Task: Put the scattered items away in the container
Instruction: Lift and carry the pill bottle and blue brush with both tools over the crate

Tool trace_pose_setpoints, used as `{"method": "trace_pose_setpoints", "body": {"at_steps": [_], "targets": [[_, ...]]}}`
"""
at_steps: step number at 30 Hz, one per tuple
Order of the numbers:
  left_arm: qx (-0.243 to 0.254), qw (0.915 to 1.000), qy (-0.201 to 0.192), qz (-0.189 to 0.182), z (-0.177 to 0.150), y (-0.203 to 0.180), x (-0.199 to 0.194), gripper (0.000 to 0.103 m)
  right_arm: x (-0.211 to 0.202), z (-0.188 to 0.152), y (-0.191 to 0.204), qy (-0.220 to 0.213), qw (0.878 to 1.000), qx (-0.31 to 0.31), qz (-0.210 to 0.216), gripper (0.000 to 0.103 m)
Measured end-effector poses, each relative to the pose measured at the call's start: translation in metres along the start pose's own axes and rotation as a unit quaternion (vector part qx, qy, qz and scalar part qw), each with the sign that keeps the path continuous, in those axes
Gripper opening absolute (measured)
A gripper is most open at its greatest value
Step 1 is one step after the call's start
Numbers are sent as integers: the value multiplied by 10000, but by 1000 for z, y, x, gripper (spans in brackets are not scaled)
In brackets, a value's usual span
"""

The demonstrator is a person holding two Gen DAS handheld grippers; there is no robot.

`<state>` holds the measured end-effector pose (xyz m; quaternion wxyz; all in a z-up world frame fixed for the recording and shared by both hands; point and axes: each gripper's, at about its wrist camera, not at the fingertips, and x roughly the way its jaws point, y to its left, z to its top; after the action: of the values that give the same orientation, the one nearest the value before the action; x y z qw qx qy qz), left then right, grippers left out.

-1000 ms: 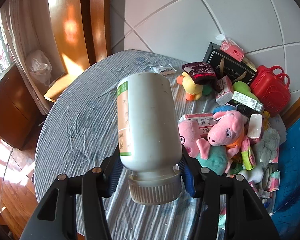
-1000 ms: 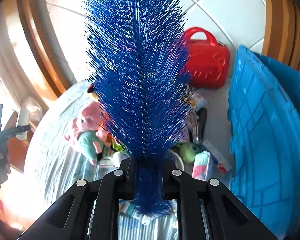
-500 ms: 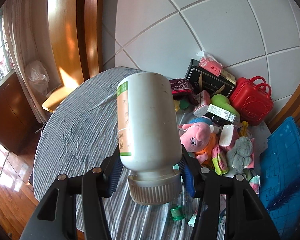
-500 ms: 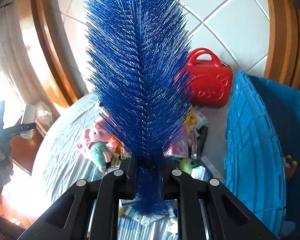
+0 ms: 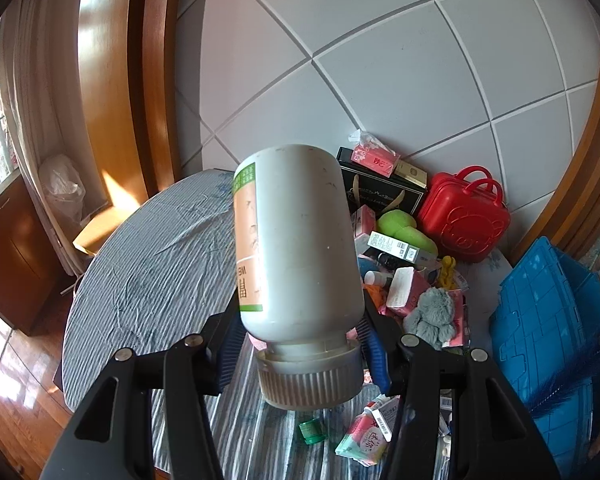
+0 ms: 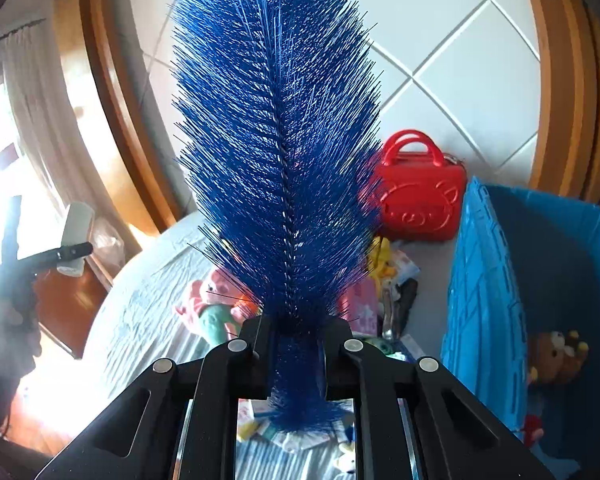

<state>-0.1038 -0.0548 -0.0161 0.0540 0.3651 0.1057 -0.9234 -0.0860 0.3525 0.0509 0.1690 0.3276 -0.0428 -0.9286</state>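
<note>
My left gripper [image 5: 300, 344] is shut on a white plastic bottle [image 5: 296, 240] with a ribbed cap toward the camera, held high above the round table [image 5: 148, 264]. My right gripper [image 6: 296, 336] is shut on a blue bristle brush [image 6: 280, 140] that stands upright and fills the right wrist view. The blue plastic crate [image 6: 484, 300] is at the right in both views [image 5: 540, 320]; a brown plush bear [image 6: 556, 356] lies inside it. The left gripper with the bottle also shows at the far left of the right wrist view [image 6: 74, 236].
A pile of scattered items lies on the table: a red mini suitcase [image 5: 464, 216], a black gift box [image 5: 384, 188], a grey plush [image 5: 434, 316], a pink pig plush [image 6: 212, 304], tissue packs, a green cap [image 5: 312, 432]. A tiled wall stands behind.
Both grippers have lifted higher and tilted toward the crate side. The crate now shows more in both views, and the bear inside it has come into sight.
</note>
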Motion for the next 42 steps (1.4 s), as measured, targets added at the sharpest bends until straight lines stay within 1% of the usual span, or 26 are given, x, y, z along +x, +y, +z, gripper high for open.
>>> {"method": "trace_pose_setpoints", "body": {"at_steps": [8, 13, 17, 24, 30, 33, 38, 42], "targets": [[212, 9994, -163, -217, 5, -45, -17, 51, -44, 17, -16, -416, 9991, -46, 103, 15], [424, 9978, -275, -422, 11, -81, -30, 51, -71, 27, -28, -675, 9976, -9, 156, 15], [622, 9956, -345, -616, 12, -115, -39, 51, -94, 34, -41, -889, 9958, -15, 198, 15], [1011, 9894, -399, -966, 14, -181, -50, 51, -133, 40, -77, -1243, 9920, 163, 166, 15], [1377, 9800, -446, -1368, 14, -245, -60, 51, -183, 47, -106, -1730, 9848, 172, -44, 15], [1582, 9730, -463, -1615, 10, -279, -64, 51, -207, 46, -118, -1964, 9802, 141, -219, 15], [1856, 9615, -445, -1978, 4, -329, -66, 51, -241, 42, -141, -2143, 9746, 211, -609, 15], [2084, 9513, -372, -2242, -6, -369, -67, 51, -262, 37, -167, -2160, 9719, 342, -871, 15]]}}
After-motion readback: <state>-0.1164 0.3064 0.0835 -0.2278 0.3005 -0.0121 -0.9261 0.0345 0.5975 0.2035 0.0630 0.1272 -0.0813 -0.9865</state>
